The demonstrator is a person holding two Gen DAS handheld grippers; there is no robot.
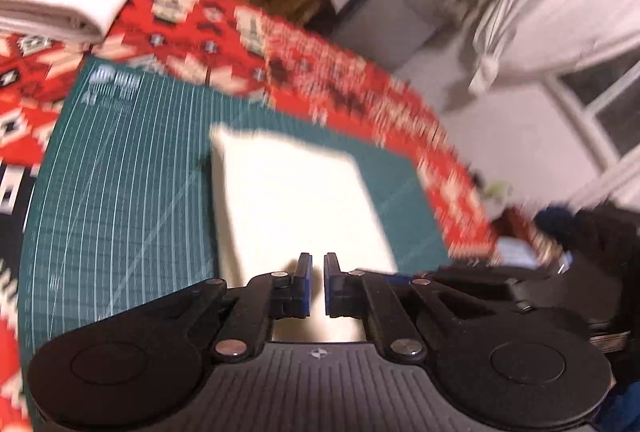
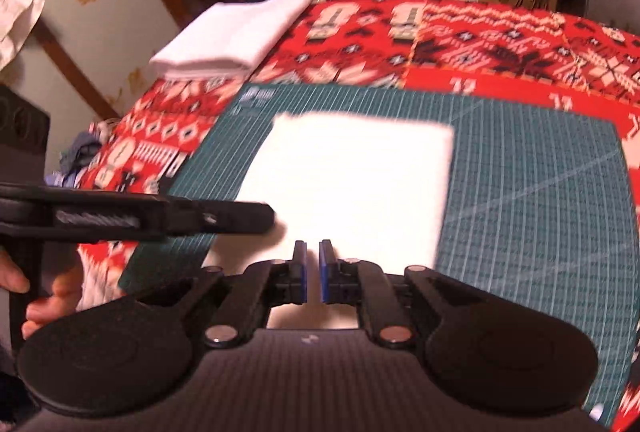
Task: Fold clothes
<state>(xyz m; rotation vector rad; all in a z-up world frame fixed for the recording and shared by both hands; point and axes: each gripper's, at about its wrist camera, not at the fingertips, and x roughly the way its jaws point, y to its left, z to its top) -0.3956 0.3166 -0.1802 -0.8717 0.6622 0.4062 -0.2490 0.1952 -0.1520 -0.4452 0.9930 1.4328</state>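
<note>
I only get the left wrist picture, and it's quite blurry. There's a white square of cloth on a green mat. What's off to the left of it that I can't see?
Observer: The left gripper itself, seen from the side in the right wrist view. It reaches in over the near left corner of the folded white cloth.
Operator: Who's holding it?
Observer: A person's hand shows at the left edge, wrapped around its handle.
Operator: And the other gripper, is it gripping the cloth?
Observer: No. The right gripper has a narrow gap between its fingers, with nothing between them.
Operator: Is the white pile at the back on the mat?
Observer: No, the white stack lies on the red patterned cover, past the green mat.
</note>
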